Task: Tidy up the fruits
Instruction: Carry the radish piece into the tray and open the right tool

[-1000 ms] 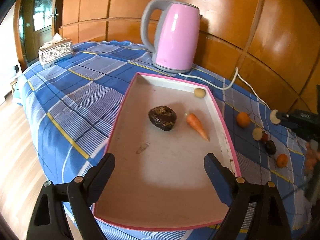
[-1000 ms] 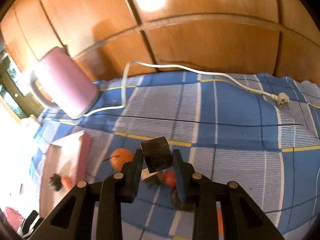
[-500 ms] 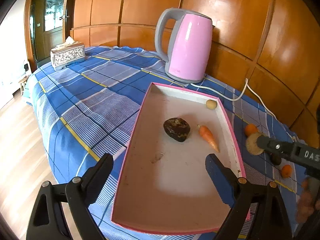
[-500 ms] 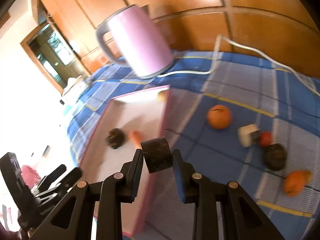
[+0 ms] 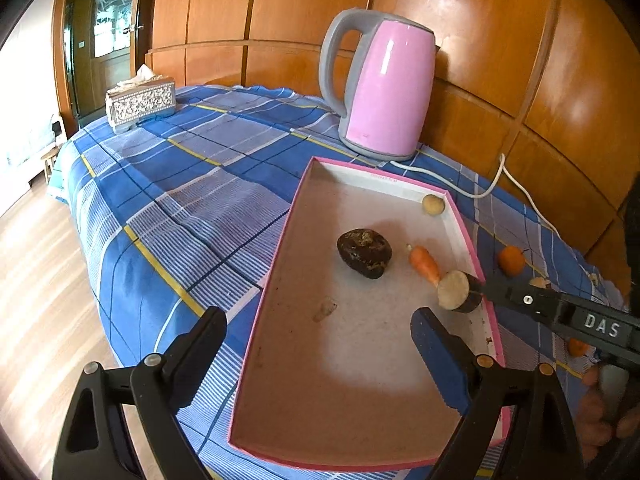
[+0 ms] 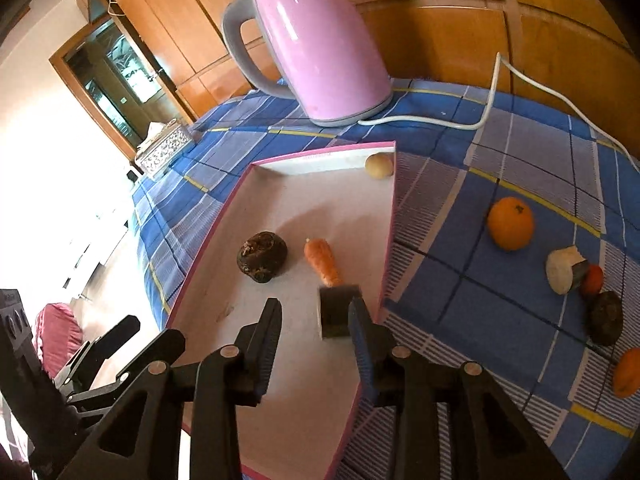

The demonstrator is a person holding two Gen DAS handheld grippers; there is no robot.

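Note:
A pink-rimmed tray (image 5: 280, 236) (image 6: 390, 224) lies on the blue plaid cloth. It holds a dark lumpy fruit (image 5: 364, 253) (image 6: 263, 256), a carrot (image 5: 424, 264) (image 6: 322, 261) and a small tan ball (image 5: 433, 204) (image 6: 379, 165). My right gripper (image 6: 314, 316) is open over the tray's right side; a dark cut piece with a pale face (image 6: 338, 312) (image 5: 458, 292) rests against its right finger. My left gripper (image 5: 316, 340) is open and empty over the tray's near end.
A pink kettle (image 5: 384, 92) (image 6: 316, 44) with a white cord stands behind the tray. A tissue box (image 5: 140, 100) is far left. Right of the tray lie an orange (image 6: 511, 223), a white cut piece (image 6: 564, 270), a dark fruit (image 6: 606, 318) and other small fruits.
My right gripper swung left from the loose fruits to over the tray, carrying the dark piece, and its jaws have opened. The left gripper stayed open, drawing back slightly.

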